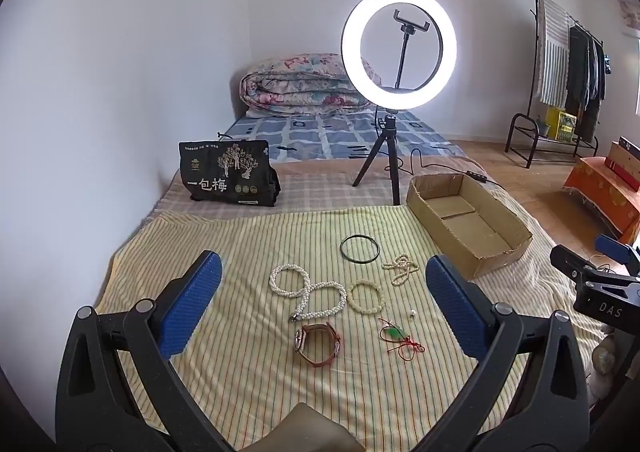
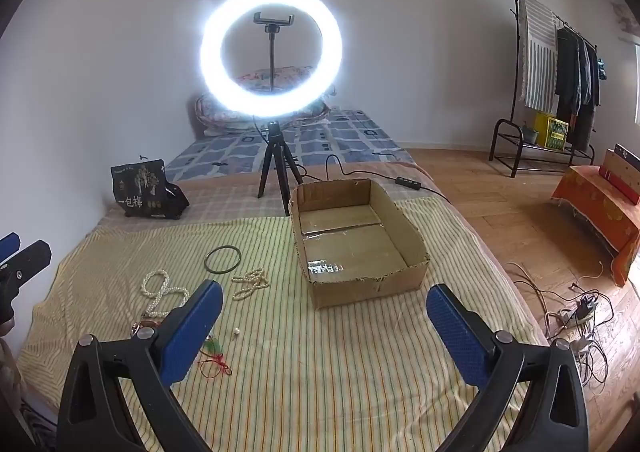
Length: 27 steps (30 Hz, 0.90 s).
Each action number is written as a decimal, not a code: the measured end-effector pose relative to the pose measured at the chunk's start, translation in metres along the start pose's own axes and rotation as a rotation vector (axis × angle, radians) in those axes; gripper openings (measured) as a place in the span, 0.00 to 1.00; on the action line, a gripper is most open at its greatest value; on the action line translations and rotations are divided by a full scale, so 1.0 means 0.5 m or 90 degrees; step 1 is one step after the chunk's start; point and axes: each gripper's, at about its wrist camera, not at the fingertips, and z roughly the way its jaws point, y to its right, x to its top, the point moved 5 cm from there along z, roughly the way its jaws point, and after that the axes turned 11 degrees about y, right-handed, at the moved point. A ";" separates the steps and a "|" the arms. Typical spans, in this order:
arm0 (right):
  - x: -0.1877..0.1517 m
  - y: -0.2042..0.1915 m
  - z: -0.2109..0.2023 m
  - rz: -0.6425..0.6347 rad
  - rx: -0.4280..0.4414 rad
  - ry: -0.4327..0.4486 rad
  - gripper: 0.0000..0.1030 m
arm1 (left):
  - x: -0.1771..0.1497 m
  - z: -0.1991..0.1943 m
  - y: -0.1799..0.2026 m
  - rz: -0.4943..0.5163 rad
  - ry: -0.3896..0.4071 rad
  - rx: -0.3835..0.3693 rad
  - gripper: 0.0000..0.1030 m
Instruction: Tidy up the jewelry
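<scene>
Left wrist view: the left gripper (image 1: pixel 324 288) hangs wide apart and grasps nothing, above the striped cloth (image 1: pixel 208 252). Between its fingers lies the jewelry, all loose on the cloth. The pearl rope (image 1: pixel 306 292) sprawls in two loops, limp and likely slippery; it is best pinched at the metal clasp near the watch. The watch (image 1: pixel 318 344) lies on its side, its strap curled, long axis running left to right; the strap looks soft, the case stiff, so the strap edge seems the safer hold. The bangle (image 1: pixel 359 248) is a rigid thin hoop lying flat, hard to get under. The bead bracelet (image 1: pixel 366 295) lies flat beside the rope. The small strand (image 1: pixel 400 268) is bunched nearer the box (image 1: pixel 480 248). The green pendant (image 1: pixel 394 333) on red cord looks light and fragile; take the cord. A single pearl (image 1: pixel 411 314) would probably roll.

Right wrist view: the right gripper (image 2: pixel 324 326) is likewise spread and holds nothing. The box (image 2: pixel 360 286) stands just ahead, holding nothing, its long axis pointing away from the camera. The jewelry sits to its left, near but apart.
</scene>
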 end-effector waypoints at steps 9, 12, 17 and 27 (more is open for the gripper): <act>0.001 0.001 0.001 0.003 0.001 -0.004 1.00 | 0.003 -0.002 -0.002 0.000 0.004 0.000 1.00; 0.001 0.001 0.001 0.004 0.001 -0.004 1.00 | 0.005 -0.001 -0.002 0.001 0.005 0.000 1.00; 0.000 0.001 0.003 0.008 0.003 -0.008 1.00 | 0.007 -0.001 -0.004 0.000 0.005 0.000 1.00; -0.002 0.006 0.004 0.016 0.006 -0.012 1.00 | 0.005 -0.001 -0.003 0.001 0.005 0.000 1.00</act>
